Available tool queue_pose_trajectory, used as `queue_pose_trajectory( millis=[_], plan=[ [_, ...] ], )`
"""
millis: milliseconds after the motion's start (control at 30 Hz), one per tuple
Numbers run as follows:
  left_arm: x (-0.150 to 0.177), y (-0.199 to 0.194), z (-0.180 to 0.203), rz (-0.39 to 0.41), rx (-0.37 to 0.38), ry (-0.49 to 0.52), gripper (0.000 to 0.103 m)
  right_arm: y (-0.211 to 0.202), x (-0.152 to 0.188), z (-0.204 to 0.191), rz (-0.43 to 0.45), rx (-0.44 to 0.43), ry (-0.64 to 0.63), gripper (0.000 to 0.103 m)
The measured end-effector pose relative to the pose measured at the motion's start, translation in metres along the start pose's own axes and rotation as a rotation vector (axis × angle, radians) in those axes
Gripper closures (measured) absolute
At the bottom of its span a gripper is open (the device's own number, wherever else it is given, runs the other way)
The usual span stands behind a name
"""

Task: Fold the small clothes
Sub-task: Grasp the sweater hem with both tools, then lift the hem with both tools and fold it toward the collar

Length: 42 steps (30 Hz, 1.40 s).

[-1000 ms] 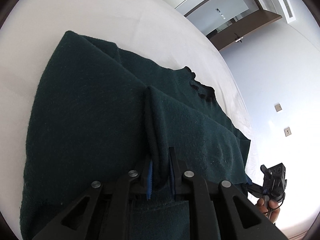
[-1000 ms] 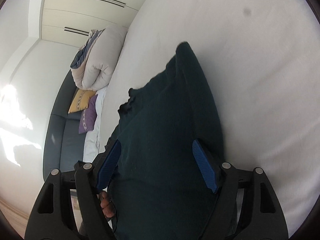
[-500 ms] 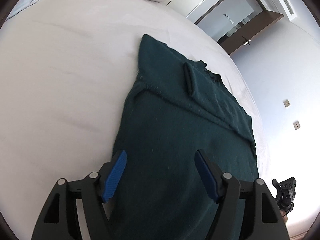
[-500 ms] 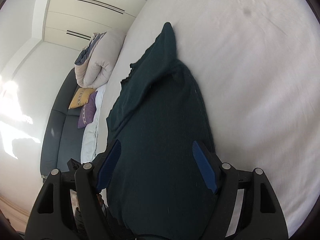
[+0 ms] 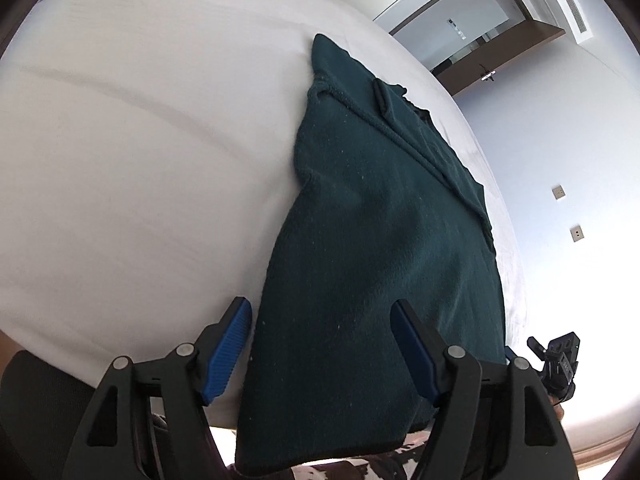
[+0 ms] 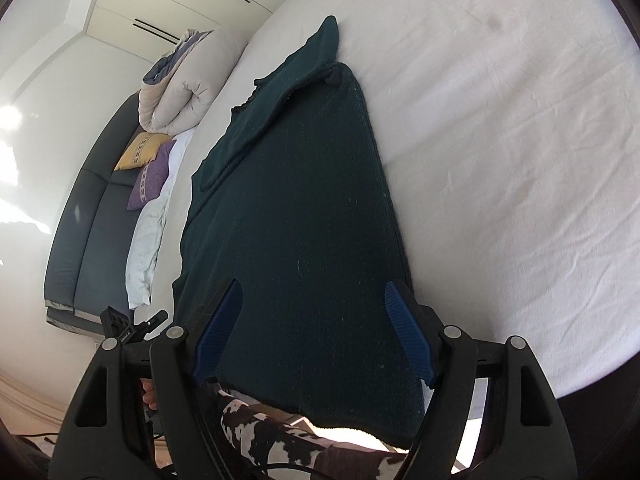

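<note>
A dark green knit sweater point(image 5: 380, 240) lies lengthwise on the white bed, its sides folded in, its near hem hanging over the bed edge. It also shows in the right wrist view point(image 6: 304, 208). My left gripper point(image 5: 322, 348) is open and empty, above the sweater's near left part. My right gripper point(image 6: 312, 332) is open and empty, above the near hem. The right gripper's body point(image 5: 558, 360) shows at the lower right of the left wrist view.
The white bed sheet point(image 6: 500, 140) spreads wide on both sides of the sweater. A rolled duvet point(image 6: 192, 80), yellow and purple cushions point(image 6: 148, 160) and a dark sofa stand beyond the bed. A doorway point(image 5: 472, 36) is at the far right.
One second ago my left gripper was shut on a fold of the sweater. It has let go and opened, and both grippers have pulled back toward the near hem.
</note>
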<state>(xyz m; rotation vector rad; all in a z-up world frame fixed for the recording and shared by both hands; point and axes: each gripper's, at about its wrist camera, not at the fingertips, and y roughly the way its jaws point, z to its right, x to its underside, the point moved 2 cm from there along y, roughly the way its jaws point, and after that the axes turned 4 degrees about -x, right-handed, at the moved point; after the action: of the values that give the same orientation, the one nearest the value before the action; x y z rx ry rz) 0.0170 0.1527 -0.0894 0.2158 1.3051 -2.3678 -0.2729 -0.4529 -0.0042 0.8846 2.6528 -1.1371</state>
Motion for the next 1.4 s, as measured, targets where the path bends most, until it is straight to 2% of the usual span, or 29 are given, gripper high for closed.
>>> queue_pose_trajectory(
  millis=[300,467,567,667,733,800,933,1067,1167,1233,1300,1367,1400],
  plan=[
    [0.024,-0.008,-0.003,-0.092,0.019,0.028,0.03,-0.019,0.021,0.009,-0.027,-0.034,0.04,0.03],
    [0.029,-0.003,-0.003,-0.13,0.03,0.04,0.033,-0.02,0.027,0.012,-0.04,-0.046,0.057,0.03],
    [0.029,-0.003,-0.008,-0.13,0.042,0.027,0.039,-0.02,0.031,0.013,-0.054,-0.049,0.062,0.03],
    [0.028,-0.004,-0.019,-0.129,0.071,-0.013,0.055,-0.022,0.033,0.015,-0.059,-0.06,0.074,0.03],
    [0.025,-0.005,-0.03,-0.133,0.097,-0.057,0.076,-0.024,0.034,0.018,-0.058,-0.07,0.09,0.03],
    [0.025,-0.005,-0.035,-0.142,0.112,-0.078,0.083,-0.024,0.032,0.02,-0.059,-0.079,0.101,0.03],
    [0.027,-0.002,-0.027,-0.164,0.12,-0.044,0.083,-0.023,0.029,0.021,-0.064,-0.075,0.096,0.03],
    [0.026,-0.002,-0.03,-0.178,0.131,-0.053,0.08,-0.024,0.029,0.022,-0.067,-0.076,0.099,0.03],
    [0.026,-0.001,-0.03,-0.188,0.158,-0.069,0.069,-0.026,0.03,0.022,-0.074,-0.074,0.1,0.03],
    [0.026,0.0,-0.024,-0.197,0.157,-0.048,0.055,-0.027,0.03,0.022,-0.077,-0.073,0.102,0.03],
    [0.026,0.0,-0.018,-0.201,0.14,-0.024,0.05,-0.029,0.031,0.023,-0.08,-0.067,0.108,0.03],
    [0.027,0.0,-0.014,-0.194,0.113,-0.006,0.051,-0.032,0.031,0.023,-0.081,-0.065,0.112,0.03],
    [0.027,0.001,-0.014,-0.191,0.097,-0.003,0.06,-0.033,0.031,0.023,-0.081,-0.063,0.111,0.03]
  ],
)
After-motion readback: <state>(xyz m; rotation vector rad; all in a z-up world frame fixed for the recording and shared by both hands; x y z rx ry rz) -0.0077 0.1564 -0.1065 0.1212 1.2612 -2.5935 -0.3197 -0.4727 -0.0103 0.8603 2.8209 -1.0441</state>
